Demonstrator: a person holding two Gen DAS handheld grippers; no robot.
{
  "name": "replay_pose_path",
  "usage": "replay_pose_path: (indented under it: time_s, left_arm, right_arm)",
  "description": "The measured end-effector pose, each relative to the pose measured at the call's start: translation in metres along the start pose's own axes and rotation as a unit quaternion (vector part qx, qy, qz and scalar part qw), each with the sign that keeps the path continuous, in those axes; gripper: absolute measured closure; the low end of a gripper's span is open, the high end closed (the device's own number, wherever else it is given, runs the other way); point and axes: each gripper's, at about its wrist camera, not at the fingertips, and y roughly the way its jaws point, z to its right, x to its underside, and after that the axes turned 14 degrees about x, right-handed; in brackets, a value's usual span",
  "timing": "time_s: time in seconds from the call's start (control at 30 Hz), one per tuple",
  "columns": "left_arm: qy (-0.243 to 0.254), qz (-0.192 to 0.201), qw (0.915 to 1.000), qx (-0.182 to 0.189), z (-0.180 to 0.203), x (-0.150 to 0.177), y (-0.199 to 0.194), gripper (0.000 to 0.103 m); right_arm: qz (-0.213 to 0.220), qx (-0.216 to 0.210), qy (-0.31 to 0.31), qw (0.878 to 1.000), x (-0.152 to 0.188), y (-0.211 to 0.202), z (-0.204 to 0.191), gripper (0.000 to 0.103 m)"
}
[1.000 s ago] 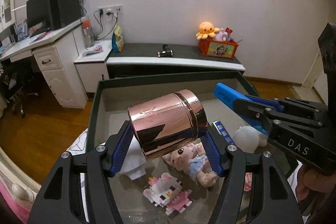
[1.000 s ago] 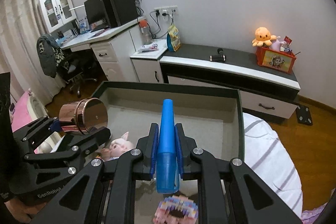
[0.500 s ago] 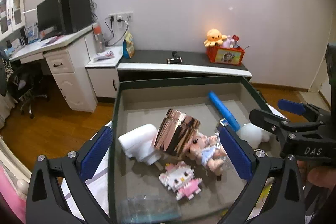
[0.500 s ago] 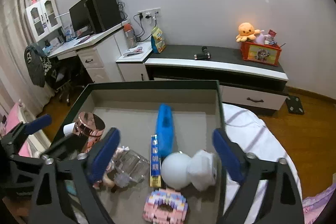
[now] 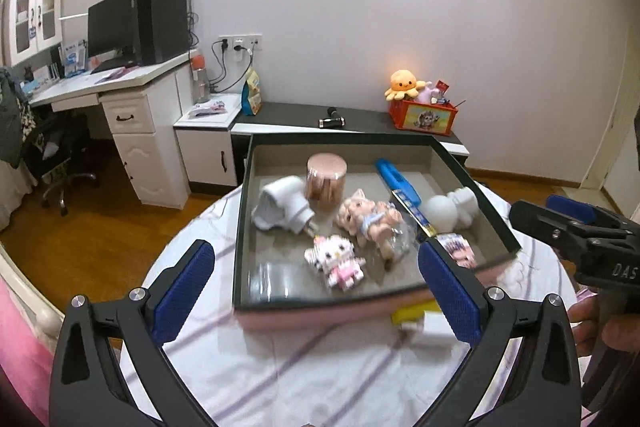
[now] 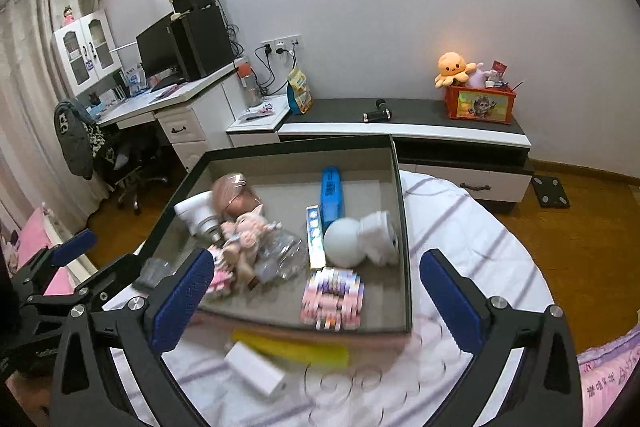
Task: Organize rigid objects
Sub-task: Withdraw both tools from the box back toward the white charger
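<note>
A dark-rimmed grey box (image 5: pixel 242 195) (image 6: pixel 404 227) stands on the round striped table. In it stand a rose-gold tin (image 5: pixel 325 179), a white hair dryer (image 5: pixel 282 209), a pig doll (image 5: pixel 366 219), a block kitty (image 5: pixel 336 261), a blue tube (image 5: pixel 396 181) (image 6: pixel 331 193), a white ball lamp (image 5: pixel 442 213) (image 6: pixel 346 241) and a pink block piece (image 6: pixel 334 297). My left gripper (image 5: pixel 316 293) is open and empty, drawn back in front of the box. My right gripper (image 6: pixel 316 297) is open and empty, also in front of the box.
On the tablecloth in front of the box lie a yellow bar (image 6: pixel 292 349) and a white block (image 6: pixel 256 373). Behind are a low dark cabinet (image 5: pixel 352 119) with a toy crate (image 5: pixel 424 113), a white desk (image 5: pixel 120 87) and an office chair (image 5: pixel 52 155).
The left gripper let go of the rose-gold tin, the right gripper let go of the blue tube; both now lie in the box. Both grippers opened and pulled back.
</note>
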Motion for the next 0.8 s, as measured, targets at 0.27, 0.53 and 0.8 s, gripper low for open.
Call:
replay_pose_path:
  time_s: [0.27,0.53,0.8]
  left_arm:
    - [-0.005,0.007,1.0000,-0.003,0.013,0.024,-0.039,0.000]
    - [-0.014,0.010,0.9998,-0.003,0.025,0.049,-0.073,0.000]
    - [-0.015,0.002,0.9999,-0.004,0.035,0.071,-0.091,0.000]
  right_arm:
    - [0.021,0.001,-0.004,1.000,0.028,-0.046,-0.003,0.000]
    - [0.014,0.002,0.001,1.000,0.061,-0.069,0.003,0.000]
    - [0.004,0.006,0.006,1.000,0.087,-0.086,0.008,0.000]
